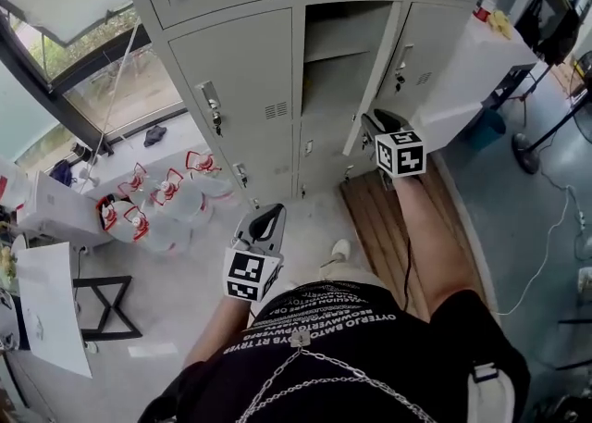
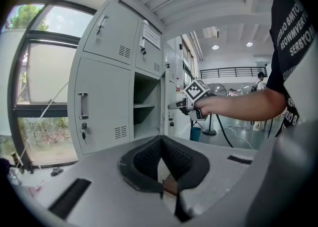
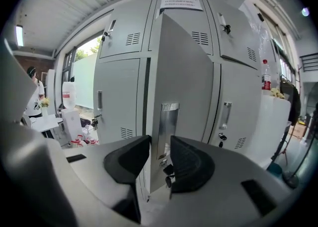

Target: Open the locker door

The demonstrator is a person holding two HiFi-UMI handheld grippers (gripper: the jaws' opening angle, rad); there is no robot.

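Locker door (image 3: 186, 67) is standing half-open just ahead of the right gripper (image 3: 159, 146), whose jaws are gaping, apparently not pressing the handle (image 3: 168, 121) beyond them. Left gripper (image 2: 161, 144) is idling closed, empty. Unheld, the door may be swinging shut again.

Shirt lettering (image 1: 324, 305) garbled, locker notice (image 3: 180, 3) too small to read

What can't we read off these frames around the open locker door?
- Notice on top locker: print too small, right gripper view.
- Right gripper against door handle: contact unclear; its marker cube and body cover the jaws in head view, right gripper view gives no depth.
- Locker interior: open door blocks it in right gripper view.
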